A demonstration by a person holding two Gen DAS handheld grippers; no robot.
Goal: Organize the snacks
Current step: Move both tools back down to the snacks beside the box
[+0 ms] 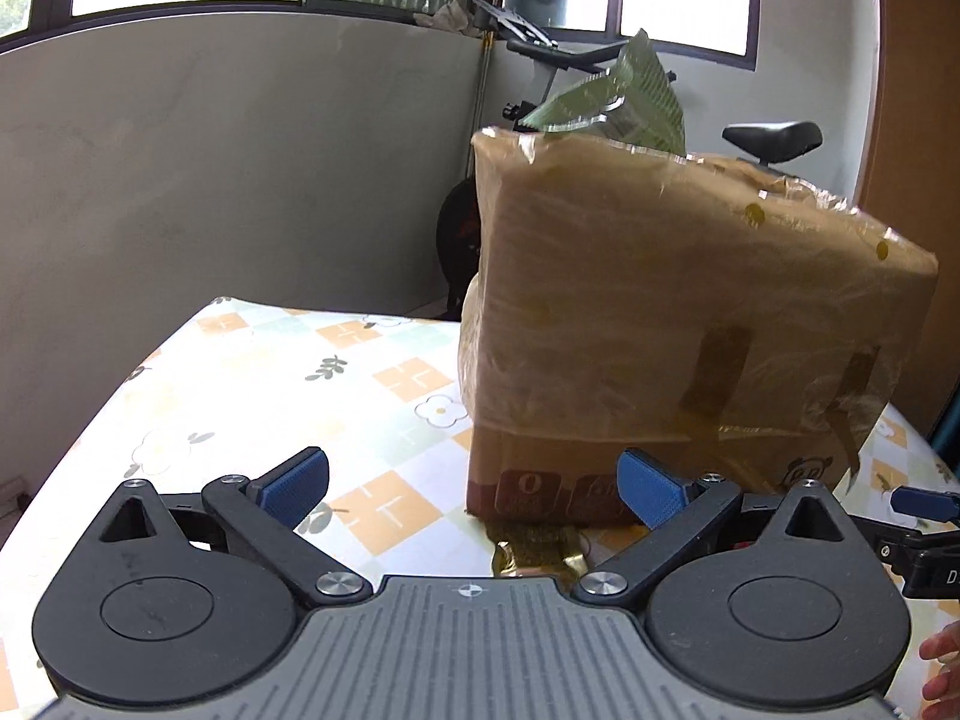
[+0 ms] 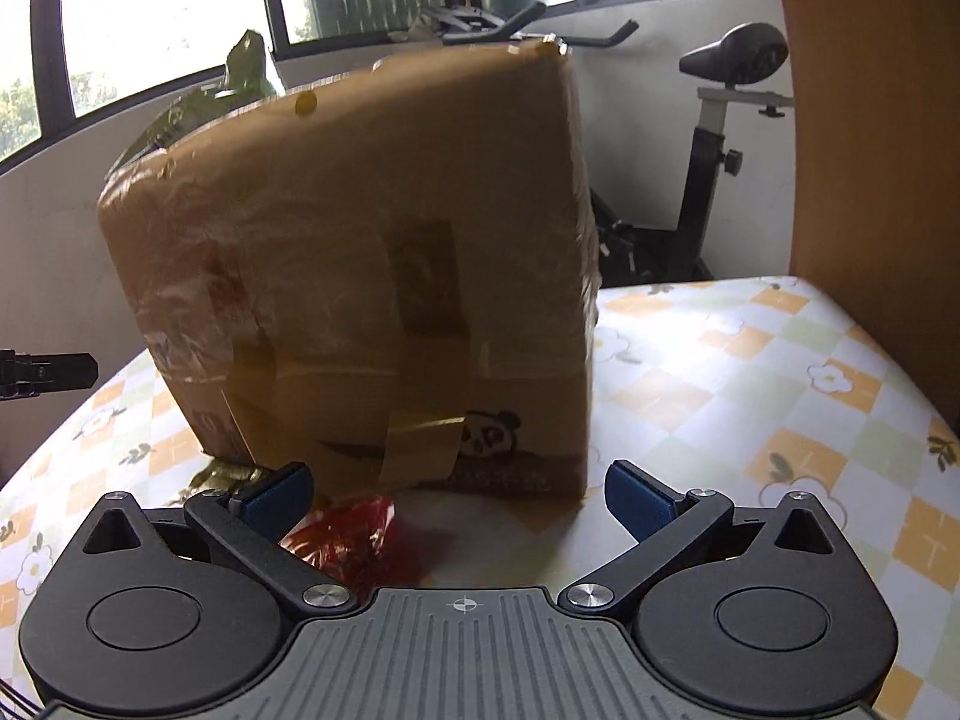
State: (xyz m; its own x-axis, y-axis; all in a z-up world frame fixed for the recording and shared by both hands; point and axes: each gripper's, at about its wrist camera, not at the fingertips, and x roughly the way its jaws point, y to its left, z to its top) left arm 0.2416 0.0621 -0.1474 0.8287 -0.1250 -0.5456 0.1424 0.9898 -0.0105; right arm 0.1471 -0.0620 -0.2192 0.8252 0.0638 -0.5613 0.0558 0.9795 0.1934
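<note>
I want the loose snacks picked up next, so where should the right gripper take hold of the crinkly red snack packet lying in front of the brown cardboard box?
Probably its crumpled near end, from the front and above: the red snack packet lies flat on the table beside the cardboard box, just ahead of the open right gripper.

I see a brown box (image 2: 360, 252), a green packet (image 1: 630, 96) poking from its top, a red wrapper (image 2: 348, 534), perhaps gold foil (image 1: 540, 552), and a cloth (image 2: 750, 390) checked orange, green and white with flowers.
</note>
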